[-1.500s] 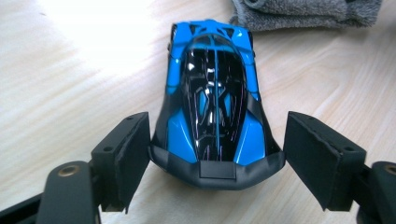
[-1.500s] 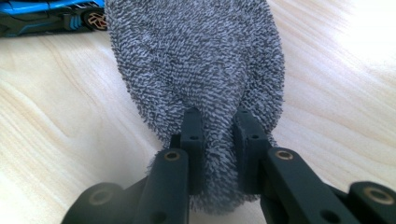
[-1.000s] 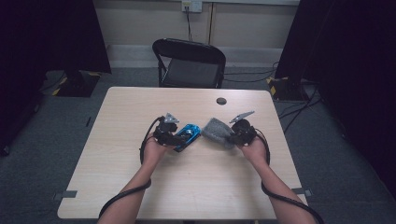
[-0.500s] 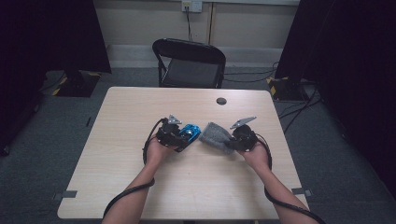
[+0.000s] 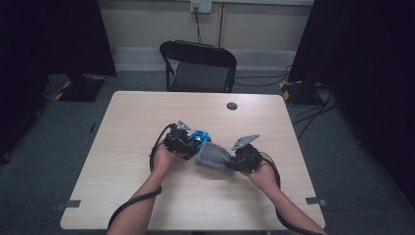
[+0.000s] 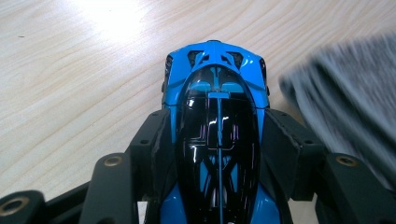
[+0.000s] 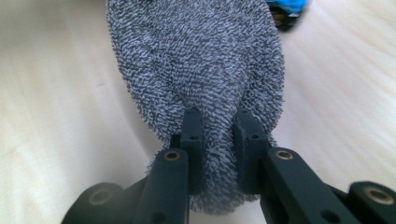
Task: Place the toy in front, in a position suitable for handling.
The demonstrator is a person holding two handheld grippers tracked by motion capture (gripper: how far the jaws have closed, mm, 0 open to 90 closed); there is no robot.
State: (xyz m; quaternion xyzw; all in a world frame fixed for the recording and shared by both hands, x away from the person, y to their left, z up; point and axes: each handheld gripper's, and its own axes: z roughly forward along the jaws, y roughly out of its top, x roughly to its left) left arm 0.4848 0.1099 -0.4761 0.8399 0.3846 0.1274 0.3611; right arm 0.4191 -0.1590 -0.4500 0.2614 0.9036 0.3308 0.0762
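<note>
One blue toy car [image 6: 217, 140], one grey terry cloth [image 7: 201, 70], both held at mid-worktop [image 5: 122, 171].

No brand or writing was legible on either item. Your left gripper [image 6: 217, 154] had just been closing its fingers [image 6: 152, 144] onto the car's flanks; the car's long axis ran straight out along them. Your right gripper [image 7: 218, 140] stood pinched tight on the cloth's near edge, with the cloth just beside the car.

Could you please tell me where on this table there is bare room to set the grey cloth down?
Bare wood lies along the table's left edge beside the left gripper, along the near edge by the forearms, and at the far side around the small dark disc. The middle is crowded: toy car, cloth, right gripper.
</note>
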